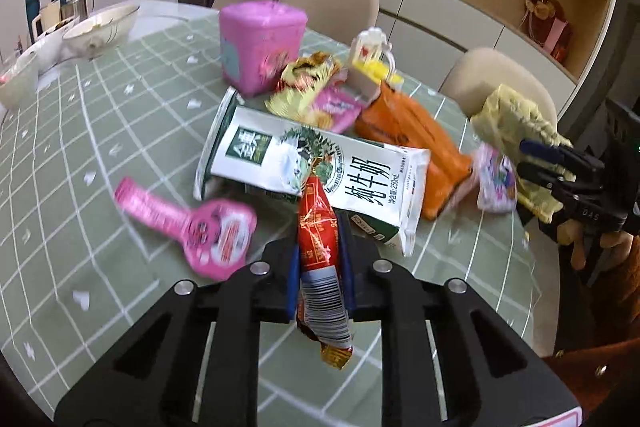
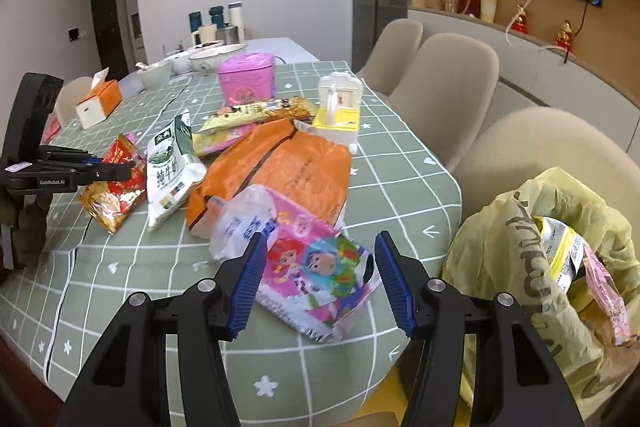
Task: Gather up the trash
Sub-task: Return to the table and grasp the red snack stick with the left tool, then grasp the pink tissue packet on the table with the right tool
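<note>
A red snack wrapper [image 1: 320, 259] hangs pinched between the blue pads of the left gripper [image 1: 320, 267], above the green checked tablecloth [image 1: 80, 155]. The wrapper is crinkled foil, red with gold print, a white barcode panel on its lower half and a gold crimped end dangling below the pads. In the right wrist view the same wrapper [image 2: 116, 183] shows wide and flattened, gold at its bottom edge.

The right gripper [image 2: 320, 267] stands with its jaws spread wide on either side of a pink cartoon-printed packet [image 2: 316, 267] lying at the table's near edge. Behind it, toward the middle of the cloth, lie an orange plastic bag [image 2: 280, 167], a flattened white-and-green milk carton [image 2: 170, 167] and a yellow snack wrapper [image 2: 256, 115]. A pink tin [image 2: 247, 79] stands upright farther back.

Just off the table's near right corner, a pale yellow trash bag [image 2: 520, 227] gapes open, with wrappers already inside.
</note>
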`<state>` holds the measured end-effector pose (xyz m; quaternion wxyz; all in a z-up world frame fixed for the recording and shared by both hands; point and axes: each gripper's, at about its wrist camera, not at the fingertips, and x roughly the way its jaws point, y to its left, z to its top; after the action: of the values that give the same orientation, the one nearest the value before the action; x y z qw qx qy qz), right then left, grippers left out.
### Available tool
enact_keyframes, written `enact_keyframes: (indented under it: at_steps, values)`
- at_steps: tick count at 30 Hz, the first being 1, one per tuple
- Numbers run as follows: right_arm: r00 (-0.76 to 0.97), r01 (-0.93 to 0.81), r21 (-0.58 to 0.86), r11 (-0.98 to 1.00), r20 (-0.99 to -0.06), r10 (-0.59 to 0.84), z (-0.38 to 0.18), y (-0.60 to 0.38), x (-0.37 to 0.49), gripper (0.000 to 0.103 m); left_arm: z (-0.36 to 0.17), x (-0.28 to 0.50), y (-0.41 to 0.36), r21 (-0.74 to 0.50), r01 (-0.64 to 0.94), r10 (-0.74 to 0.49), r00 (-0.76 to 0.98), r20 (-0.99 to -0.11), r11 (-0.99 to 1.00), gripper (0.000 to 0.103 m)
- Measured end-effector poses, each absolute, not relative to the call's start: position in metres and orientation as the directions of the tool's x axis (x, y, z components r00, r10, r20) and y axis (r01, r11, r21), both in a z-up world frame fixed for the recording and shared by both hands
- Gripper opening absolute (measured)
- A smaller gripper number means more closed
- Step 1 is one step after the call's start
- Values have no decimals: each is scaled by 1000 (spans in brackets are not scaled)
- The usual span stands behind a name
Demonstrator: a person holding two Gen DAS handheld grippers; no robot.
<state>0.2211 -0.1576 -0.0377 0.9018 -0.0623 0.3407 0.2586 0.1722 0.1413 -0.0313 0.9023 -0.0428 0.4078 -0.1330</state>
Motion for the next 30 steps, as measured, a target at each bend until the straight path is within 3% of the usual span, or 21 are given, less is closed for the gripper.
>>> enact_keyframes:
  at_steps: [8, 15, 22, 24, 30]
  values:
    - [604, -440, 137, 887, -687, 405, -64, -157, 249, 53, -34, 181, 154, -239, 204, -314, 625, -715, 949, 15]
    - [524, -455, 251, 854, -700, 485, -72, -143, 224, 53, -37, 183, 165, -286, 186, -337, 623, -705, 940, 15]
    - [532, -575, 166, 801, -668, 521, -53, -112, 190, 53, -37, 183, 163, -283, 198, -343, 618, -708, 939, 15]
    - [577, -561, 124, 819, -650, 494, -47, -113, 191, 53, -35, 182, 162, -280, 206, -346, 619, -704, 938, 15]
    - [567, -494, 178, 851, -676, 470, -45, -126, 204, 53, -32, 178, 156, -270, 235, -358, 620, -698, 934, 15]
